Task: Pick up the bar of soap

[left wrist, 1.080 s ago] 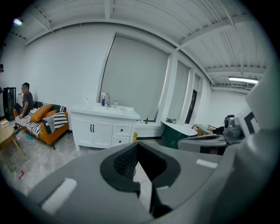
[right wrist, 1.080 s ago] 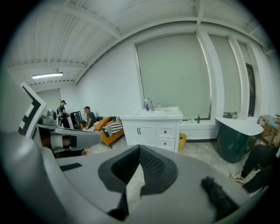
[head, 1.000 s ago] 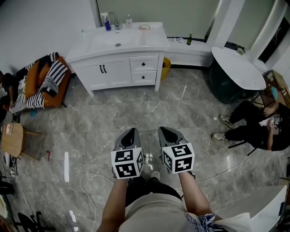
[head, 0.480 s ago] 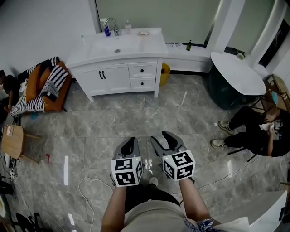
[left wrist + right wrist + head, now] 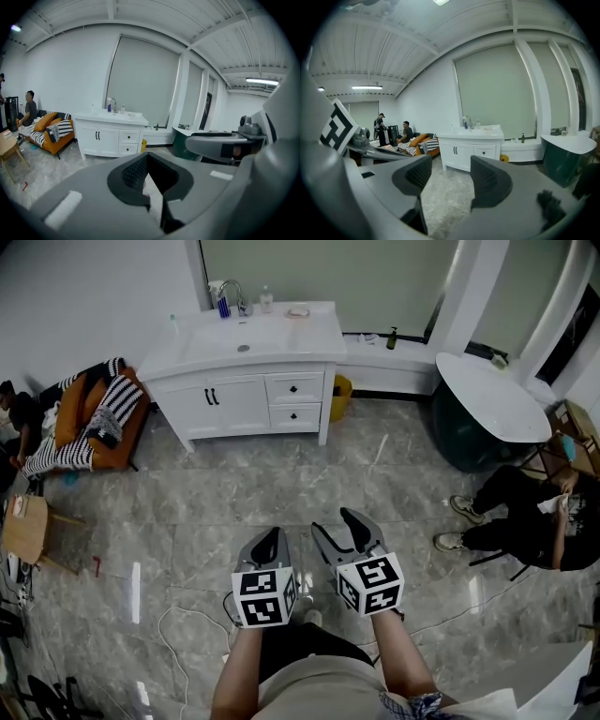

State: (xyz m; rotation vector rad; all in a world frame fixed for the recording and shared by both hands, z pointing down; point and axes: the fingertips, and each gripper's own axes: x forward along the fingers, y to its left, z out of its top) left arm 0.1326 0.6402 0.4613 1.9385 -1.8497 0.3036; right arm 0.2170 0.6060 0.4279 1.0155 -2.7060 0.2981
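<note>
both grippers are held low over the grey marble floor (image 5: 281,474), side by side and not touching. left gripper (image 5: 272,536): jaws clenched together, nothing between them. right gripper (image 5: 335,523): jaws have just been opening and now stand wide apart, with only floor showing between them. the bar of soap (image 5: 298,309), too small to make out well, lies well ahead of both grippers on top of the white vanity (image 5: 239,381), to the right of the faucet (image 5: 234,289) as seen from the grippers.
</note>
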